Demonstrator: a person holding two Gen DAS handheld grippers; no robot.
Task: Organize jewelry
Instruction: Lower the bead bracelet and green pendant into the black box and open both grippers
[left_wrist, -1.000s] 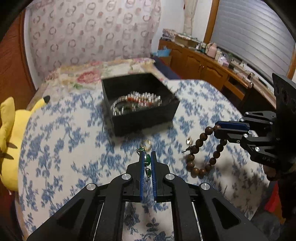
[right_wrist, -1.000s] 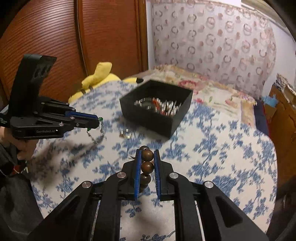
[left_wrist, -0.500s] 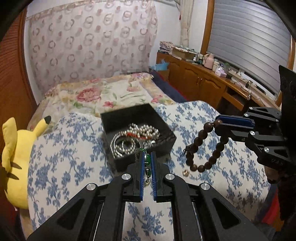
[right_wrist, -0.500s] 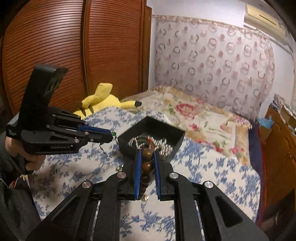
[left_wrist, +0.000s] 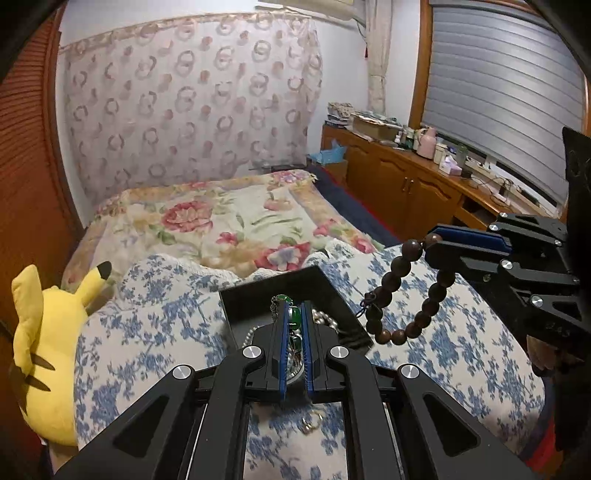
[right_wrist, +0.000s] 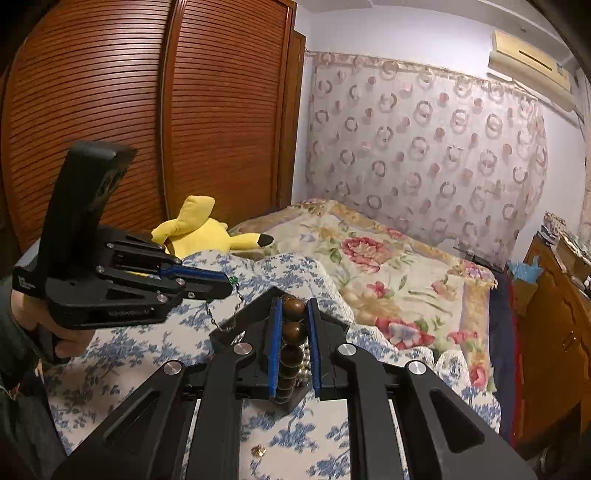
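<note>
Two items in transit. Item 1: green-stone chain necklace (left_wrist: 292, 321), pinched between the nearly closed fingers of the left hand-held gripper (left_wrist: 291, 314), raised over the black jewelry box (left_wrist: 258, 295), likely so the dangling chain clears the rim. Item 2: brown wooden bead bracelet (left_wrist: 402, 295), clamped at one bead by the right hand-held gripper (right_wrist: 293, 314), loop hanging free just right of the box. Loose: small gold piece (right_wrist: 258, 450) on the blue-floral cloth (left_wrist: 147, 332). Beside: yellow plush toy (left_wrist: 40, 339).
</note>
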